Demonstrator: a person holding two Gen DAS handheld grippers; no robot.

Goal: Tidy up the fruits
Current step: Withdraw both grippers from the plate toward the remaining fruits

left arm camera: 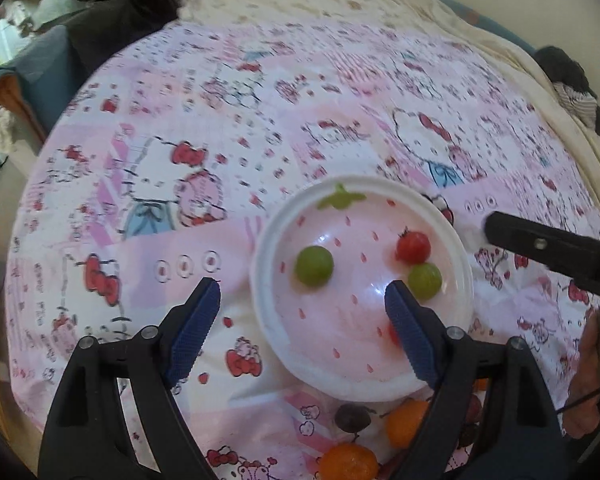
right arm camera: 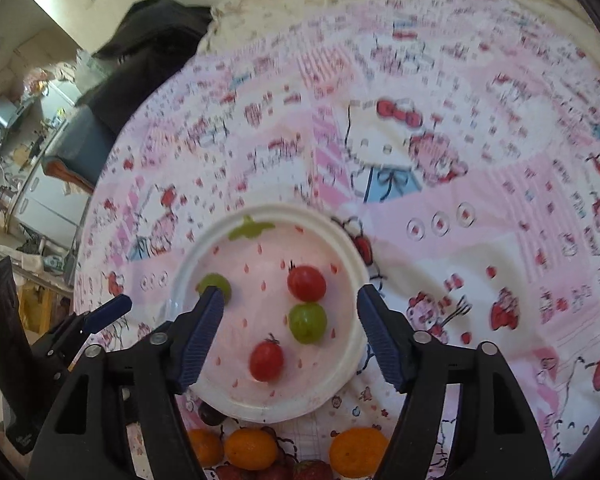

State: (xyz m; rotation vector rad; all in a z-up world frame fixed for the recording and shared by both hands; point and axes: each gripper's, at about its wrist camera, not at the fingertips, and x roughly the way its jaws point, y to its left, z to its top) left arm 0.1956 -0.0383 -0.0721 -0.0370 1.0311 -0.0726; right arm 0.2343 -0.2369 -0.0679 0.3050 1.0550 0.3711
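Note:
A white strawberry-print plate point(left arm camera: 260, 280) point(right arm camera: 352, 256) lies on the pink Hello Kitty cloth. It holds two green grapes point(right arm camera: 307, 322) point(right arm camera: 216, 285) and two cherry tomatoes point(right arm camera: 306, 283) point(right arm camera: 266, 360); the left wrist view shows the grapes point(left arm camera: 314, 266) point(left arm camera: 424, 280) and one tomato point(left arm camera: 413, 246) clearly. My left gripper point(left arm camera: 302, 308) is open and empty, hovering over the plate's near-left part. My right gripper point(right arm camera: 290, 316) is open and empty above the plate; its finger shows in the left wrist view point(left arm camera: 548, 246). Oranges point(right arm camera: 250, 448) point(right arm camera: 358, 450) point(left arm camera: 348, 462) and a dark grape point(left arm camera: 352, 418) lie in front of the plate.
Dark clothing point(left arm camera: 120, 4) and a blue cushion point(left arm camera: 44, 64) lie at the far left edge of the cloth. A cream blanket point(left arm camera: 500, 40) borders the far side. A kitchen area point(right arm camera: 16, 140) lies beyond the left edge. A person's hand point(left arm camera: 592, 372) shows at the right.

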